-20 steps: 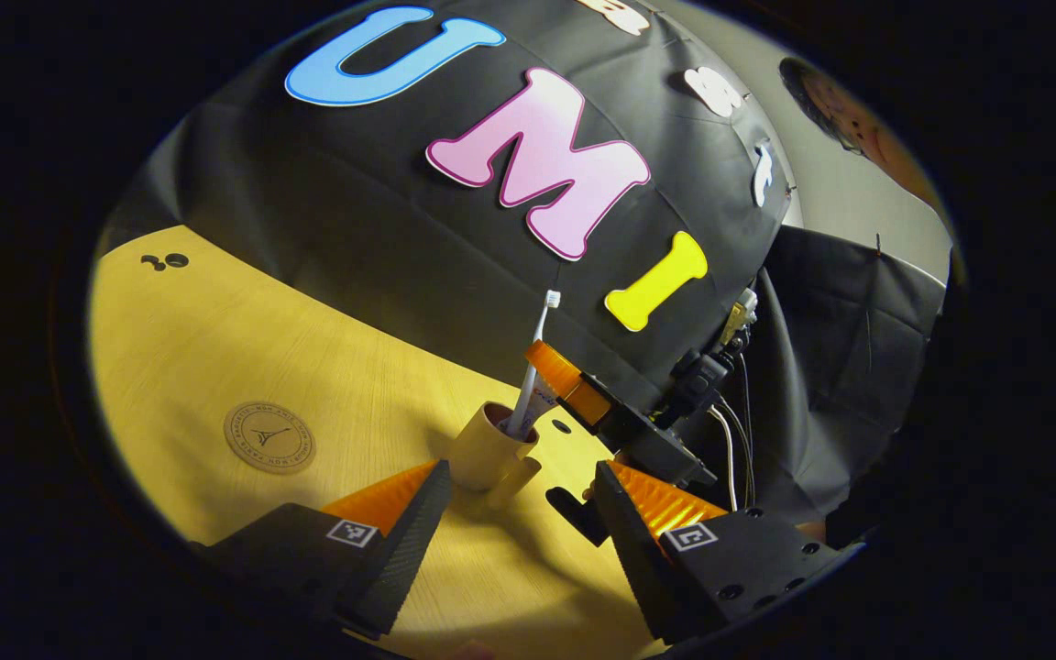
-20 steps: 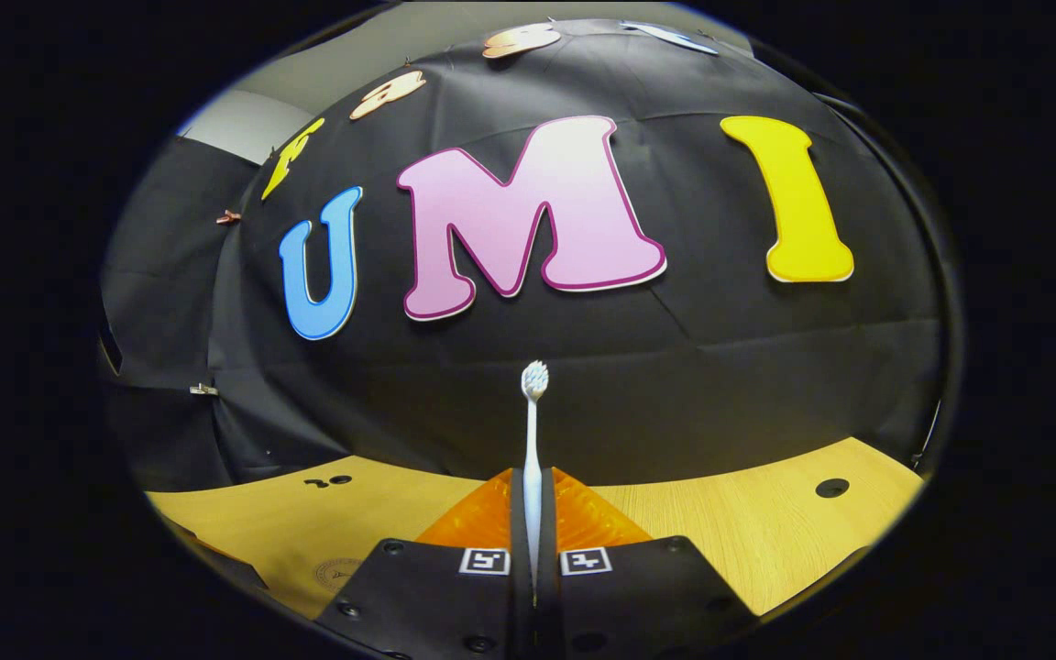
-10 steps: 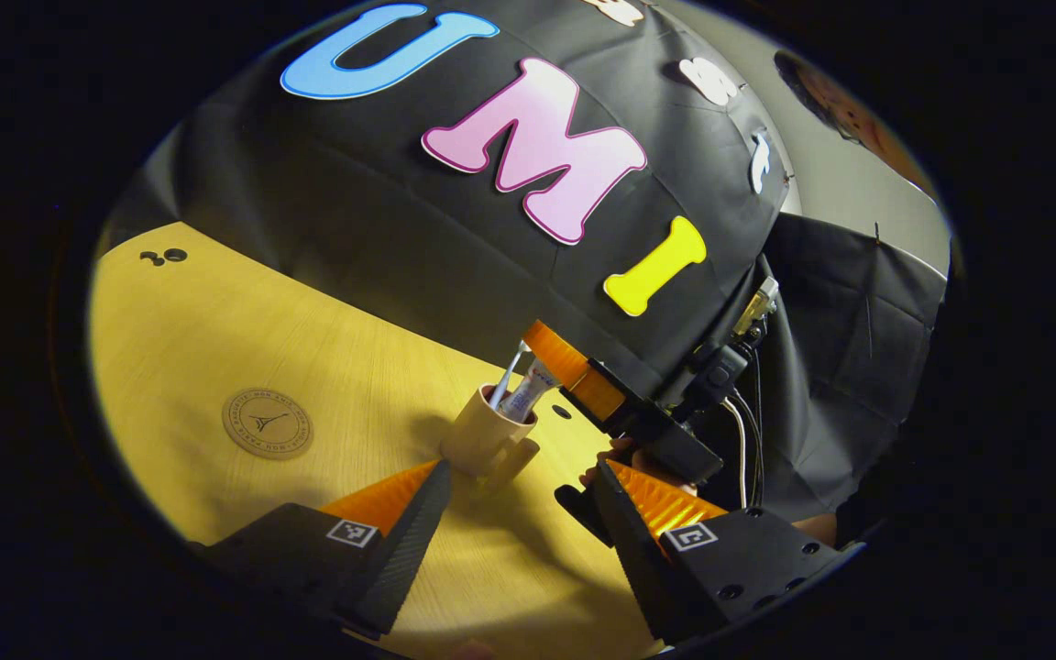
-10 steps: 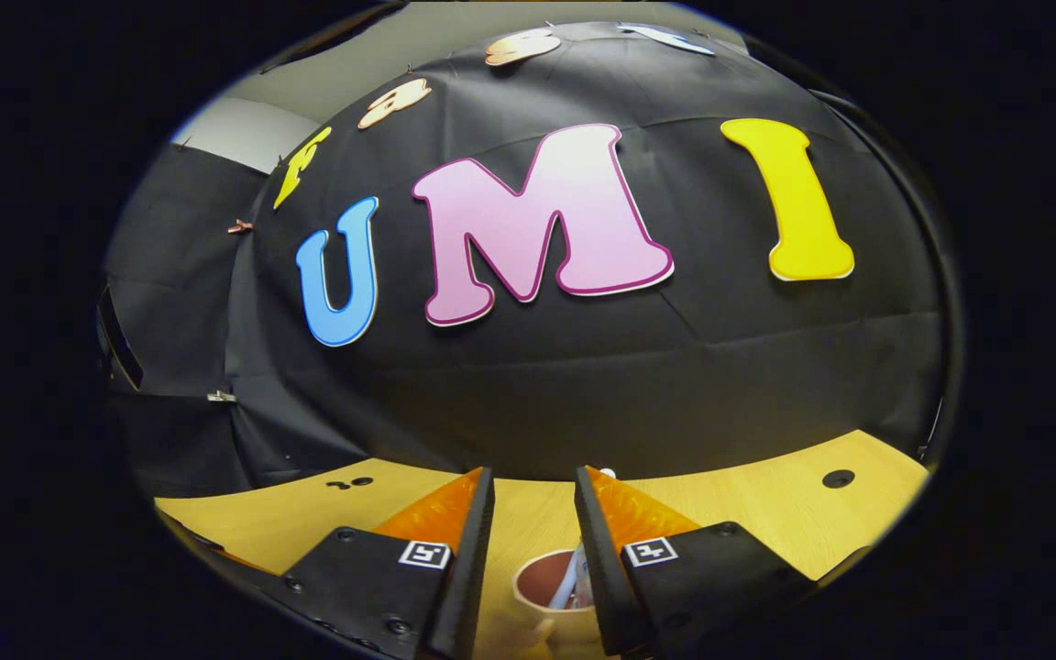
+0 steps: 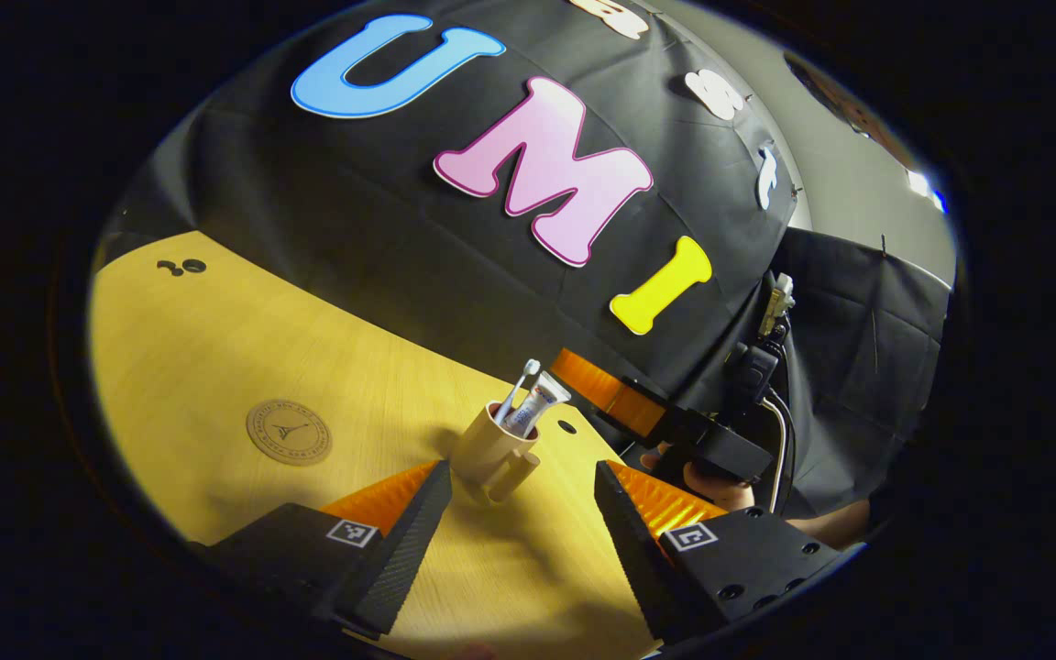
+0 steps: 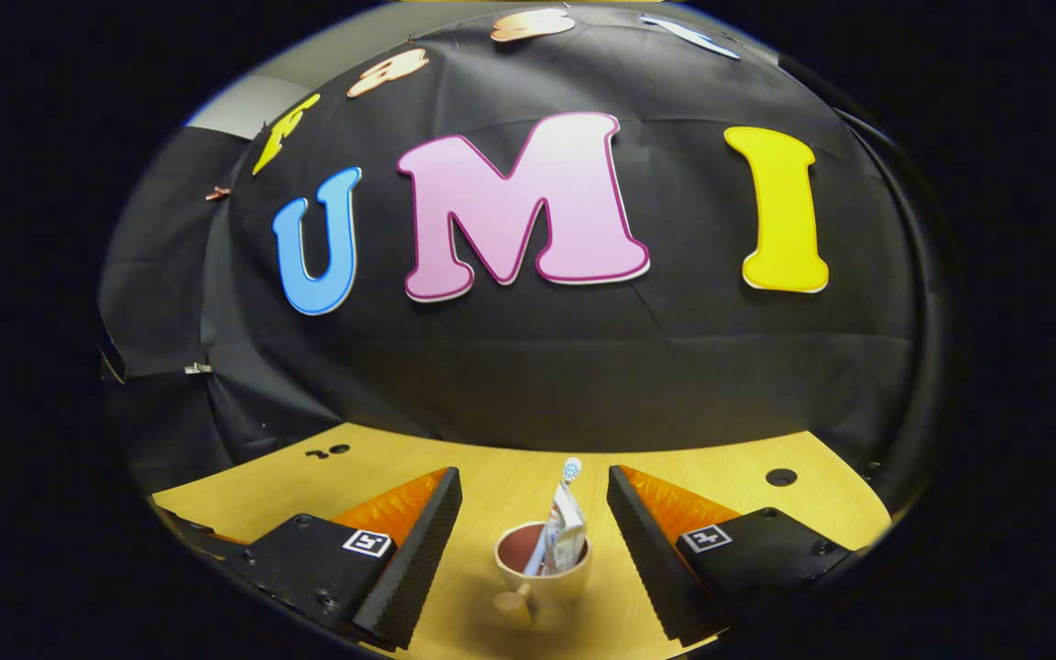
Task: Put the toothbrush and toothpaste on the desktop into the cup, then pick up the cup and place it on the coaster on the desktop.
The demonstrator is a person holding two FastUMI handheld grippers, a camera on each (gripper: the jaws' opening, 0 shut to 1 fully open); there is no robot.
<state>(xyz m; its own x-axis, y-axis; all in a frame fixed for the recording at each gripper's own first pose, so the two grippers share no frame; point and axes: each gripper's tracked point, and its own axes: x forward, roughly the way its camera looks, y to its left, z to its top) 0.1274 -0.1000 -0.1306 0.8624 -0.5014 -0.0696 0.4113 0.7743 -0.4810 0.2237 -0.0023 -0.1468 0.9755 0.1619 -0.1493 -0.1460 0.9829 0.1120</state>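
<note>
Left gripper view: coaster [image 5: 289, 432] carries a ring of tiny print round a small tower emblem, too small to read. Toothpaste [image 5: 535, 406] has label print, also unreadable. Cup [image 5: 489, 452] is beige w/ a stubby handle turned toward the camera; it stands upright on the wooden desktop [image 5: 216, 348]. Toothbrush [image 5: 519, 389] and toothpaste stand inside it, leaning, tops above the rim. Coaster lies flat, well apart to the left of the cup, nothing on it. Left gripper [image 5: 522, 506] is spread wide w/ nothing between its fingers; cup sits just beyond the fingertips, not touching. Right gripper [image 5: 624, 403] shows beyond the cup, to its right, w/ part of a hand [image 5: 707, 481] holding it.

Right gripper view: cup [image 6: 542, 572] seen from above its rim, reddish-brown inside, handle toward the camera. Toothbrush [image 6: 557, 513] w/ white bristle head and crinkled toothpaste [image 6: 568, 536] tube lean together in it; tube print unreadable. Right gripper [image 6: 534, 513] is wide apart, holding nothing; cup stands on the desktop [image 6: 702, 481] between its fingers w/ gaps both sides.
</note>
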